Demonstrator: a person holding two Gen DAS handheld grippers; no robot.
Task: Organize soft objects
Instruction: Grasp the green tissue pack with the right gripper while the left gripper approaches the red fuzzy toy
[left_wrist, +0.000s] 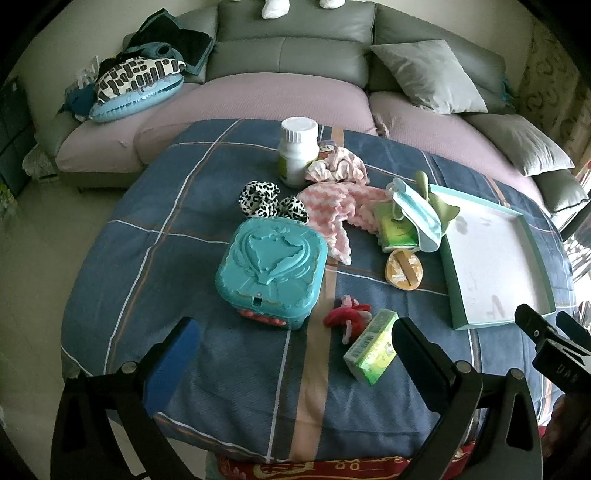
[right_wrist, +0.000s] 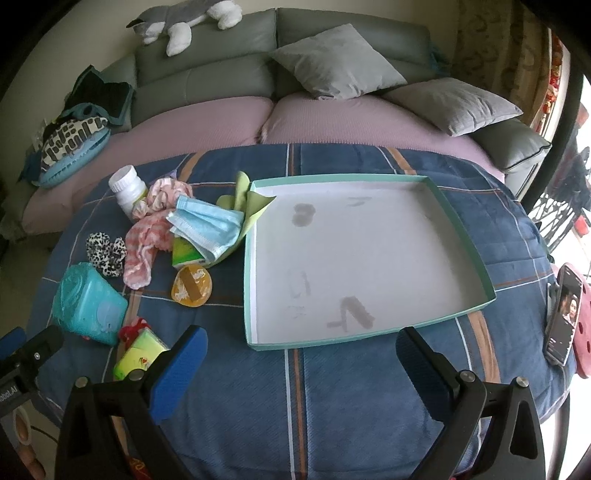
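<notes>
On the blue plaid cloth lie soft things: a pink-and-white cloth, a pink scrunchie, a leopard-print scrunchie, a red hair tie, a blue face mask and a green cloth. A shallow teal tray with a white floor stands to their right, with nothing in it. My left gripper hangs open above the near cloth, in front of the teal box. My right gripper is open just before the tray's near rim.
A teal plastic box, a white bottle, two green tissue packs, and an orange oval item share the cloth. A phone stands at the right edge. A sofa with cushions lies beyond.
</notes>
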